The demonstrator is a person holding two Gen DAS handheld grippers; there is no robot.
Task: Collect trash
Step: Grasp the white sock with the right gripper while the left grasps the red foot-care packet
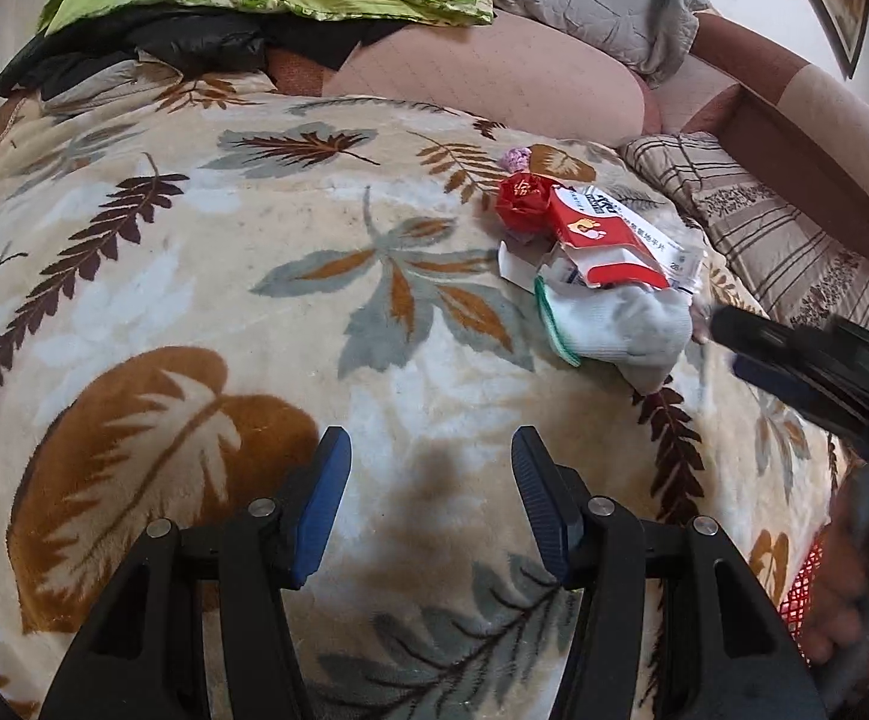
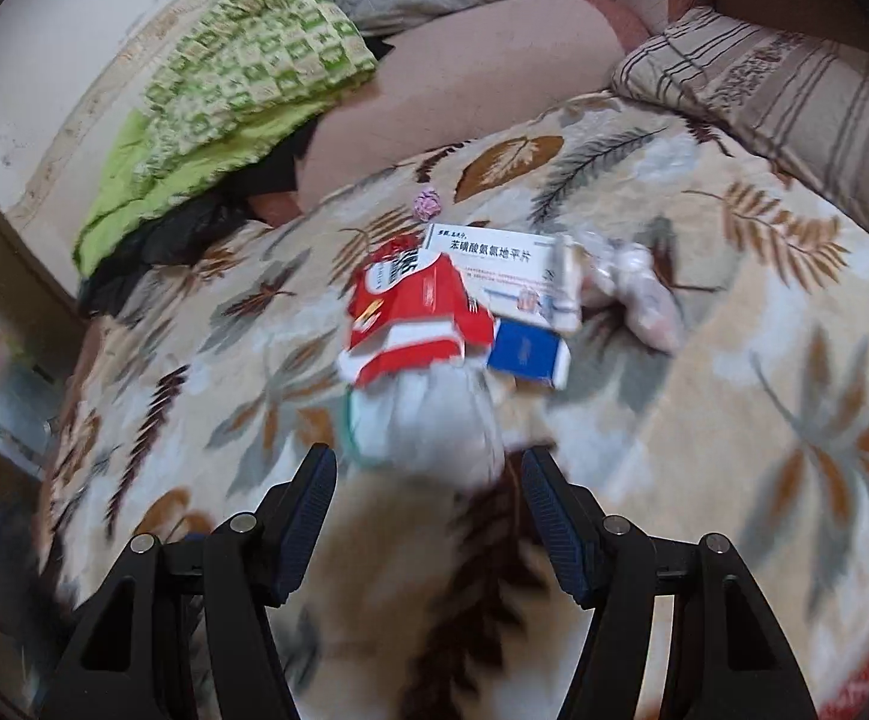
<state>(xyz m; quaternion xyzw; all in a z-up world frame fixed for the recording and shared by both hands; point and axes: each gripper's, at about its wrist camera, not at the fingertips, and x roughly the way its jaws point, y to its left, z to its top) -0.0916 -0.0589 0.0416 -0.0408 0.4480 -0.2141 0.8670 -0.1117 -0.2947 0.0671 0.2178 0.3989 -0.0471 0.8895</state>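
We read the litter as one loose heap on the leaf-print blanket (image 1: 194, 276), so one approach can reach all of it. Ahead of the right gripper (image 2: 428, 480), just past its spread, empty jaws, lies a white sock (image 2: 428, 420); beyond it the torn red packet (image 2: 410, 312), white medicine box (image 2: 494, 258) and blue box (image 2: 527, 354). The left gripper (image 1: 431, 462) hovers wide open, empty, with the heap ahead and right.
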